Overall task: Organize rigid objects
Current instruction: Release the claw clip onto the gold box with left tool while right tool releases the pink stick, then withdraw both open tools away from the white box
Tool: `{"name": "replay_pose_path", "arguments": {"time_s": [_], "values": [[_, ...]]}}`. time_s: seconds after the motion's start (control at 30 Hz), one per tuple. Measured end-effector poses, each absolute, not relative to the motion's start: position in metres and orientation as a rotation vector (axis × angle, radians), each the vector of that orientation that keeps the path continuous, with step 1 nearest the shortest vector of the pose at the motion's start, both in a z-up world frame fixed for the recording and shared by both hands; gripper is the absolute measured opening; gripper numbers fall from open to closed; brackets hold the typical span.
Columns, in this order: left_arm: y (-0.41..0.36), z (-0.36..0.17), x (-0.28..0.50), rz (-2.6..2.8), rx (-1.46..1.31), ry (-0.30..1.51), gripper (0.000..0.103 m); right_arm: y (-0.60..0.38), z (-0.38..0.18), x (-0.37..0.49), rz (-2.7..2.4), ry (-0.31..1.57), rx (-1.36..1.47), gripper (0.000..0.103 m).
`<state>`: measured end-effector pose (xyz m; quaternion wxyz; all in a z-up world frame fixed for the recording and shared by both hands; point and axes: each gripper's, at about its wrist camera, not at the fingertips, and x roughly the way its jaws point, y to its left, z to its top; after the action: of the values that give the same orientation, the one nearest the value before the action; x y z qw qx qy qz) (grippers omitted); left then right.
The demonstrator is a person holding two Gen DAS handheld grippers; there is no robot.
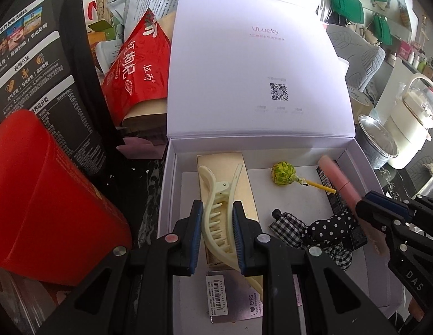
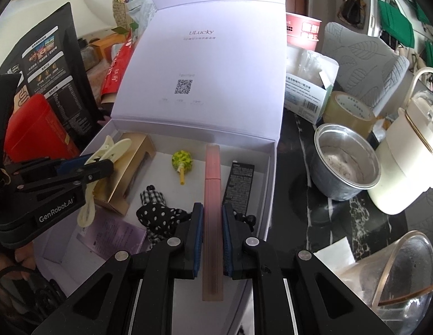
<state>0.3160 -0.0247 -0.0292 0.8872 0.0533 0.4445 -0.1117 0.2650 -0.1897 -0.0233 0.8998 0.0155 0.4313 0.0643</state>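
An open white box (image 1: 171,150) (image 2: 272,167) with a raised lid lies ahead. My left gripper (image 1: 217,215) is shut on a cream hair claw clip (image 1: 216,209) over a gold box (image 1: 244,184); it also shows in the right wrist view (image 2: 85,164). My right gripper (image 2: 212,220) is shut on a long pink tube (image 2: 212,195), held over the box's right side; it shows in the left wrist view (image 1: 381,203). Inside lie a green lollipop (image 1: 284,173) (image 2: 182,161), a polka-dot and checked hair bow (image 1: 314,230) (image 2: 157,212) and a black carton (image 2: 240,185).
A red container (image 1: 48,201) and black food bag (image 1: 35,64) stand left of the box. A red snack pouch (image 1: 138,64) lies behind. A metal bowl (image 2: 344,162), cream kettle (image 2: 409,167), tape roll (image 2: 347,109) and glass jug (image 2: 406,273) crowd the right.
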Motion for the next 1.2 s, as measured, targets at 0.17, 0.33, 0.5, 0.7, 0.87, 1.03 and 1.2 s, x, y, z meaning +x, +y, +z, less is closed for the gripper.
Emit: {"name": "replay_pose_path", "arguments": {"time_s": [0.17,0.33,0.5,0.7,0.87,1.03,1.2], "values": [[-0.026,-0.024,0.315,-0.24,0.103,0.935,0.021,-0.188,-0.015,0.26,0.134,0.869,0.012,0.024],[-0.027,-0.016,0.31,-0.21,0.122,0.914,0.031,-0.188,-0.01,0.258,0.127,0.86,0.006,0.024],[-0.024,-0.008,0.307,-0.204,0.099,0.896,0.059,-0.19,0.001,0.252,0.119,0.836,0.004,0.027],[-0.024,0.004,0.3,-0.205,0.092,0.874,0.068,-0.191,0.015,0.243,0.111,0.802,-0.007,0.035],[-0.022,0.019,0.29,-0.2,0.083,0.833,0.097,-0.194,0.031,0.232,0.085,0.762,-0.014,0.053],[-0.021,0.036,0.275,-0.182,0.081,0.79,0.097,-0.192,0.044,0.222,0.061,0.733,-0.034,0.068],[-0.017,0.052,0.258,-0.175,0.069,0.747,0.097,-0.191,0.056,0.208,0.061,0.709,-0.046,0.074]]}}
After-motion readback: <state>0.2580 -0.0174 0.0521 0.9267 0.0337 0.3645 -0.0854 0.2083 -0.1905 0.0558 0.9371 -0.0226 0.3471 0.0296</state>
